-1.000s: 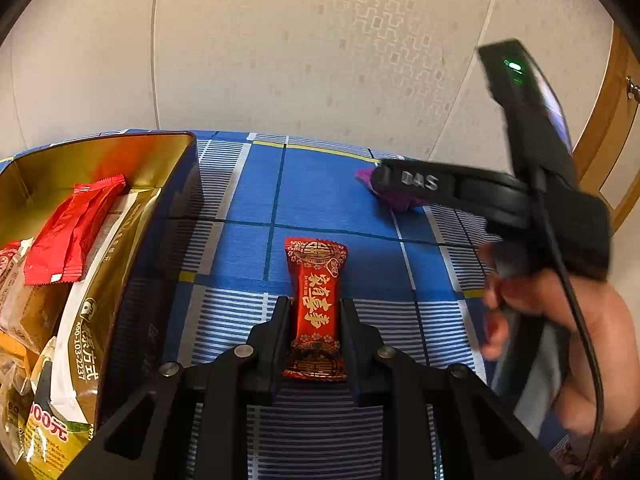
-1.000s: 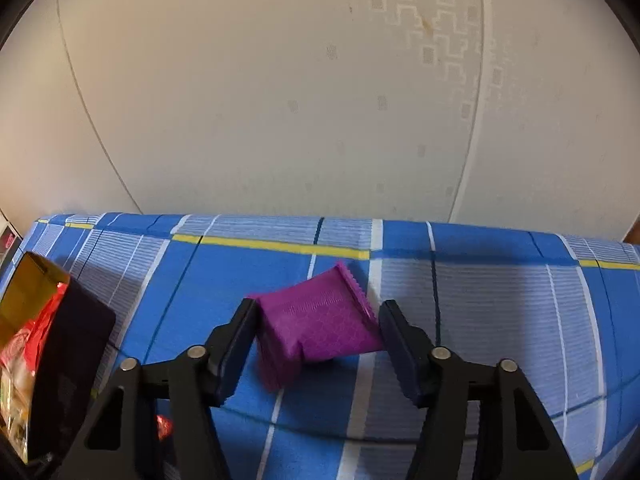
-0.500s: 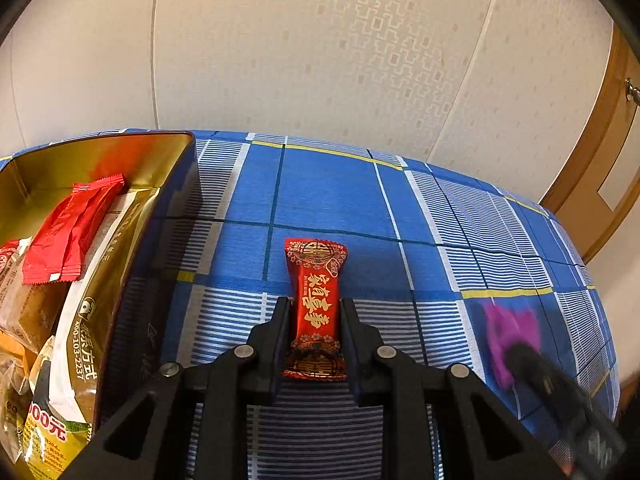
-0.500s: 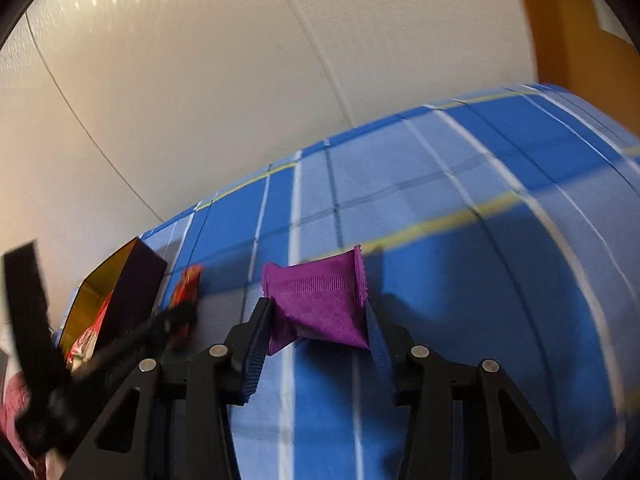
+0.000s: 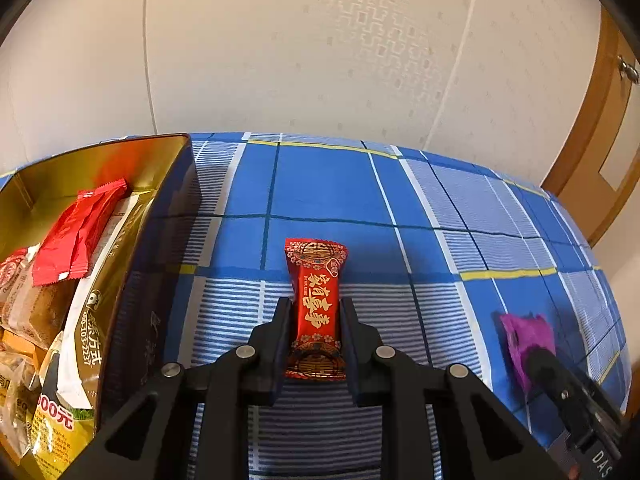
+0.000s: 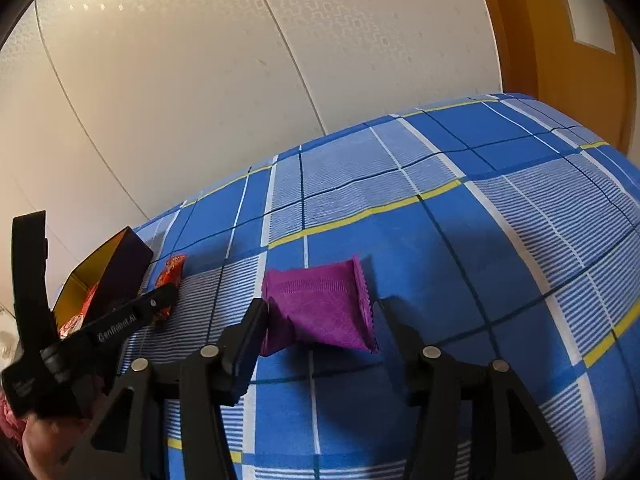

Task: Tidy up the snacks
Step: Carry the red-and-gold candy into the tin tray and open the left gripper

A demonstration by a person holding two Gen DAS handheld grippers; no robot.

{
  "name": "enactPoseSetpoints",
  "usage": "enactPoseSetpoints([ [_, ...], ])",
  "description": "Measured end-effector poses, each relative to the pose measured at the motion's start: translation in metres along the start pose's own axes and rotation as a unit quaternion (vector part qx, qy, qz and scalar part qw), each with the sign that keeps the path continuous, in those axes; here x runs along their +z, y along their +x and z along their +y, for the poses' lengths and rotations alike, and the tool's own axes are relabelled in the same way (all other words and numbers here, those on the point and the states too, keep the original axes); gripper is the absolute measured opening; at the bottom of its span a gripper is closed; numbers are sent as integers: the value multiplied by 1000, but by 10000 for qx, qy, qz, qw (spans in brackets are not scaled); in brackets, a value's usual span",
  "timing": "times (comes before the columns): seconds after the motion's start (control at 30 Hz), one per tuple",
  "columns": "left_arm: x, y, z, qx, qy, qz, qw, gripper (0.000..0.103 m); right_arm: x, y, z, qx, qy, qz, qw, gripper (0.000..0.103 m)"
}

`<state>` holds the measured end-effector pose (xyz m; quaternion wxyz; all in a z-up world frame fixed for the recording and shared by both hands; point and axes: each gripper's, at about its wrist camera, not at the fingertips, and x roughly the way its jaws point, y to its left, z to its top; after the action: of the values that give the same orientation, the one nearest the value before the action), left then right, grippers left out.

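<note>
Change since earlier: the right gripper (image 6: 320,320) has swung from the far middle of the cloth to its right side, dragging the purple packet (image 6: 322,308) along; the left gripper (image 5: 314,330) and its red candy bar (image 5: 316,306) sit where they were.
Right gripper: its jaws have just been opening. The left finger touches the packet's crumpled end and the right finger stands clear of its crimped edge, so the packet lies loose between them on the cloth.
Left gripper: closed on the lower half of the red candy bar, which lies flat on the cloth and points away from the camera.
Left view only: the inside of the gold tin (image 5: 168,184), holding a red sachet (image 5: 80,232), a gold-and-white bag (image 5: 86,332) and brown wrapped cakes (image 5: 32,308).
Right view only: the hand (image 6: 48,440) holding the left gripper, and the gap beside the purple packet.
Surface: a blue plaid tablecloth (image 5: 332,192) with white stripes and yellow lines.
Room: pale patterned wallpaper (image 5: 320,40) behind and a wooden door (image 5: 600,152) at right.
Hard to make out: in the left view the purple packet is half covered by the right gripper's finger; the tin's near end is cut off by the frame.
</note>
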<state>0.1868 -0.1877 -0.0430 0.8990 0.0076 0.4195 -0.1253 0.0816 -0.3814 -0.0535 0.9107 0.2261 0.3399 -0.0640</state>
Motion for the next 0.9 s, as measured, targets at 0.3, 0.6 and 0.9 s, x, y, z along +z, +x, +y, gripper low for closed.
enactPoseSetpoints([
  [0.3, -13, -26, -10, -669, 315, -414, 9964, 22, 8, 9, -2, 153, 37, 42, 9999, 46],
  [0.6, -31, -47, 3, -1103, 89, -410, 9930, 22, 8, 9, -3, 183, 110, 25, 9998, 46],
  [0.9, -42, -110, 35, -1481, -62, -842, 9854, 22, 7, 8, -4, 187, 161, 8, 9997, 45],
])
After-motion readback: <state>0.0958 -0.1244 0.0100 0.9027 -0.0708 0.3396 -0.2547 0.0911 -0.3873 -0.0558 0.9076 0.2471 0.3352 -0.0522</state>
